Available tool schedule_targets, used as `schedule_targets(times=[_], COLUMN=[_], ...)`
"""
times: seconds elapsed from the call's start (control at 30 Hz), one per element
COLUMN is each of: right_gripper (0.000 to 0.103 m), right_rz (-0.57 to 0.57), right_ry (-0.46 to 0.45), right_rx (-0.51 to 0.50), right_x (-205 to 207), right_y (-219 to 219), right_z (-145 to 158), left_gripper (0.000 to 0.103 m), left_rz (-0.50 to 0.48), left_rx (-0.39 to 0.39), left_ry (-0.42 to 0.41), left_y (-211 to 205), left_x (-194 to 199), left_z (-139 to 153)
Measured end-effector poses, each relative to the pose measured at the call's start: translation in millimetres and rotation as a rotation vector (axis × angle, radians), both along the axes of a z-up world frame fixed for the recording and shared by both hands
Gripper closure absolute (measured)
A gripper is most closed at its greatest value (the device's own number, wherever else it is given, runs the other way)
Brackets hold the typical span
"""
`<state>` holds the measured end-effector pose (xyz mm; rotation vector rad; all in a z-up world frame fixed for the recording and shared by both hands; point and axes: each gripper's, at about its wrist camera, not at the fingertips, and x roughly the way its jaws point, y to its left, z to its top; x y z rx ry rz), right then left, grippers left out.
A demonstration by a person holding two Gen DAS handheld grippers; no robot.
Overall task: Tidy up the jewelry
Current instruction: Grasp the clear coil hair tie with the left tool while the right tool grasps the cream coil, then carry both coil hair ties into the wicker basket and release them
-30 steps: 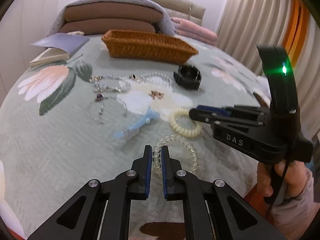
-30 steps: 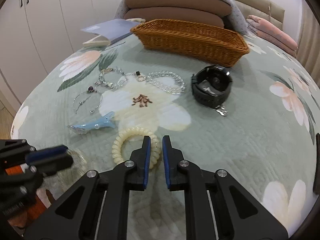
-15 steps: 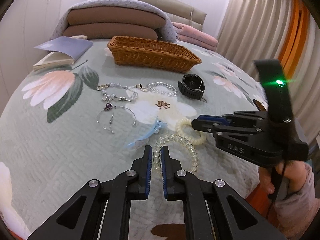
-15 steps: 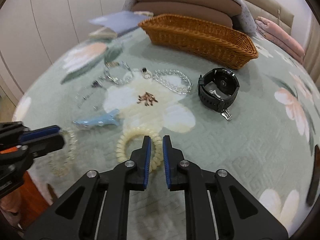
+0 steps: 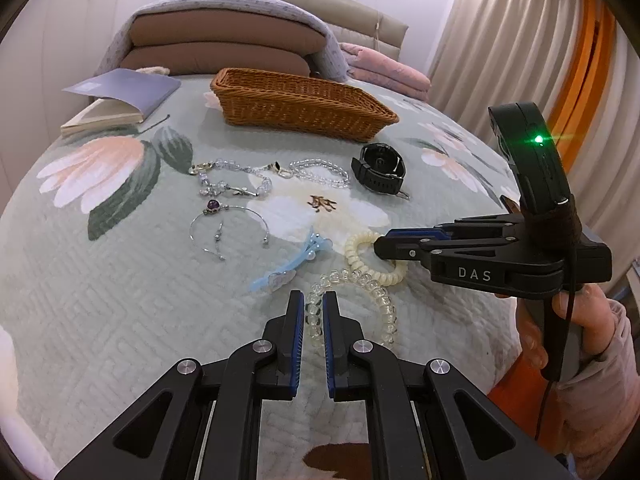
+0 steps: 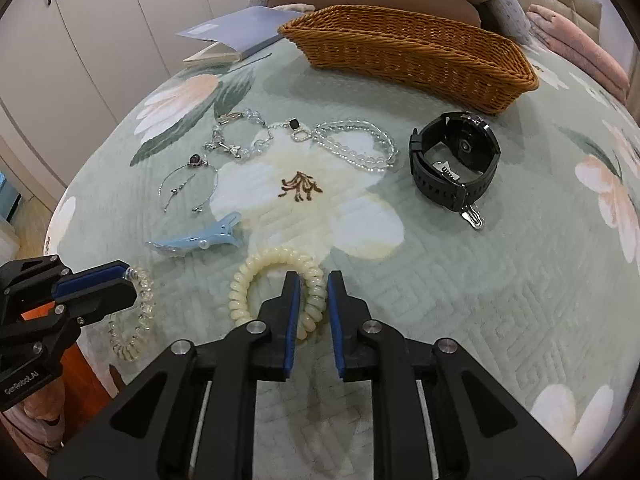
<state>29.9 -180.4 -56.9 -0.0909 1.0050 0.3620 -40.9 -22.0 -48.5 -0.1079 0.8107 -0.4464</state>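
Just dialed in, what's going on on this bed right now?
A person holds a gripper in each hand over jewelry spread on a floral quilt. The left gripper is shut on a clear spiral hair tie. The right gripper straddles a cream spiral hair tie, its jaws opening. The wicker basket looks empty; the bracelets, blue hair clip and black watch lie untouched.

Bare quilt lies open to the right of the cream coil tie, on past the black watch toward the wicker basket. Left of that tie it is crowded: blue clip, clear coil tie, wire bangle and bead bracelets lie close together. The book sits just left of the basket. Quilt on the far left, in the left wrist view, is bare.
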Motion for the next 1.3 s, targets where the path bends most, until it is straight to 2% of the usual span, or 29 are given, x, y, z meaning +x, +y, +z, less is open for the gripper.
schedule_targets(times=[0.13,0.3,0.37,0.6,0.8,0.93,1.07,1.2,1.3], right_gripper=[0.086,0.086,0.092,0.093,0.093,0.093,0.093,0.093,0.092], right_rz=[0.015,0.055,0.072,0.082,0.049,-0.009,-0.113,-0.207,-0.280], right_ry=[0.012,-0.023,-0.027,-0.046,-0.124,-0.204,-0.321,-0.392,-0.401], right_rx=[-0.015,-0.136,-0.159,-0.119,-0.066,-0.018,0.007,0.051,0.088], right_x=[3,2,1,-8,-13,-2,28,72,117], right_y=[3,22,26,25,14,-4,-27,-50,-67], right_z=[-1,-4,-3,7,39,69,110,135,137], left_gripper=[0.094,0.094,0.094,0.094,0.094,0.094,0.094,0.094,0.094], left_rz=[0.010,0.012,0.012,0.029,0.044,0.040,0.028,0.021,0.026], left_rx=[-0.018,-0.026,-0.025,-0.011,0.023,0.052,0.041,0.004,-0.016], left_ry=[0.006,0.010,0.005,-0.024,-0.080,-0.141,-0.199,-0.206,-0.174], left_y=[4,7,7,13,17,12,4,-8,-20], left_x=[2,1,0,3,22,48,90,145,200], left_z=[0,-2,-1,8,30,57,87,108,110])
